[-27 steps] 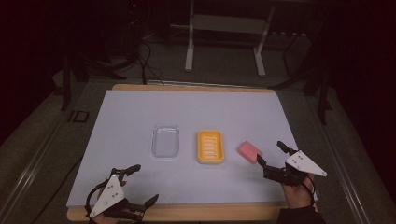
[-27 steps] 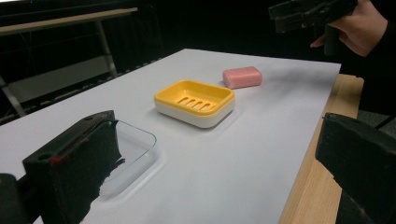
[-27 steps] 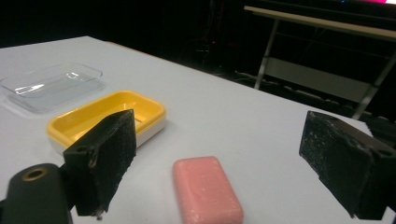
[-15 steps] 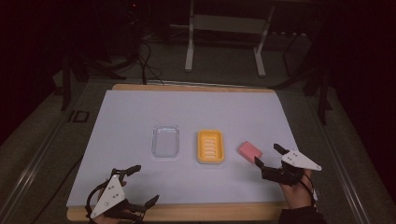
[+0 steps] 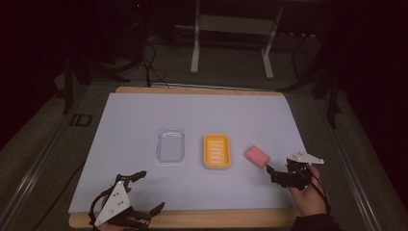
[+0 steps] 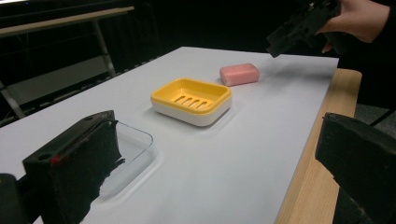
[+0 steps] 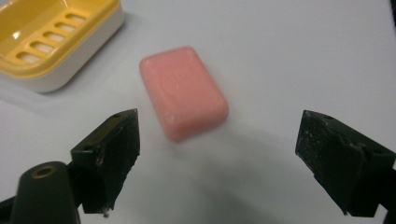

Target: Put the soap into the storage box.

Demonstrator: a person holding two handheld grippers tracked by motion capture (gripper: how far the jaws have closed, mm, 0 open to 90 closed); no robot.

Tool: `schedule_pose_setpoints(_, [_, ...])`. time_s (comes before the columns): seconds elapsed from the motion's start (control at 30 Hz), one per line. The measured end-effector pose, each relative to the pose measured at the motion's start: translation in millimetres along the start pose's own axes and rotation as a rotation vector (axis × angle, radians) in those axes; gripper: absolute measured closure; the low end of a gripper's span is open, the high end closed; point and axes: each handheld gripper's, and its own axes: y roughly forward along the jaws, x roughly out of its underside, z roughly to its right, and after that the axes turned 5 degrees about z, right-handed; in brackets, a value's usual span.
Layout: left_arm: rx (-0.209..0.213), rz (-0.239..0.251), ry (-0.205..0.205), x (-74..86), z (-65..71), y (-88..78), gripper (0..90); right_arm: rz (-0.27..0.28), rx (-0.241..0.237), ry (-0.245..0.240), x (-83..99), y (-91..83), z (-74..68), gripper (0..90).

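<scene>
2 grippers in play, both with jaws spread and holding nothing. Left gripper (image 5: 139, 197) sits at the near edge of the table (image 5: 144, 120), low at the near-left corner, jaws pointing away and to the right across the white sheet; grey plate on top faces up. Its own view looks along the table toward the dish and soap, one jaw over the sheet, the other over the wooden edge strip. Right hand (image 5: 308, 195) comes in from the near-right, wrist angled so the right gripper (image 5: 272, 173) points left and away at the pink soap bar (image 5: 257, 157). Right gripper view: soap (image 7: 183, 92) lies flat on the sheet just ahead of the gap between the 2 jaws, not touching either. Next out, in a row mid-table: clear tray (image 5: 171, 145) left, yellow soap dish (image 5: 216, 150) centre, soap right, just beside the dish but apart from it. Far side: dark floor, cables, a metal stand (image 5: 231, 38).
</scene>
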Motion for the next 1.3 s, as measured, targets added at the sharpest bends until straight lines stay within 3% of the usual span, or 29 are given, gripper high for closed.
schedule_pose_setpoints(0.03, [0.0, 0.0, 0.0, 0.0, 0.0, 0.0, 0.5, 0.0, 0.0, 0.0, 0.0, 0.0, 0.0, 14.0])
schedule_pose_setpoints(0.07, [0.0, -0.002, 0.001, 0.1, 0.1, 0.1, 0.4, -0.068, 0.009, -0.008, 0.1, 1.2, 0.5, 14.0])
schedule_pose_setpoints(0.2, [0.001, -0.007, 0.003, 0.3, 0.4, 0.9, 0.4, -0.206, -0.025, 0.029, 1.0, 6.4, 3.6, 14.0])
schedule_pose_setpoints(0.73, [0.002, -0.01, 0.005, 0.6, 0.8, 1.5, 0.4, -0.573, -0.107, -0.008, -4.6, 17.4, 0.3, 16.9])
schedule_pose_setpoints(0.83, [0.002, -0.011, 0.005, 0.6, 0.7, 1.5, 0.4, -0.62, -0.128, -0.092, -5.2, 20.0, 1.6, 17.7])
schedule_pose_setpoints(1.0, [0.001, -0.01, 0.004, 0.7, 0.5, 1.4, 0.4, -0.692, -0.191, -0.093, -9.7, 20.8, 5.8, 20.1])
schedule_pose_setpoints(1.3, [0.006, -0.011, 0.004, 0.7, 0.9, 1.7, 0.5, -0.792, -0.259, -0.149, -20.6, 24.9, 16.3, 16.9])
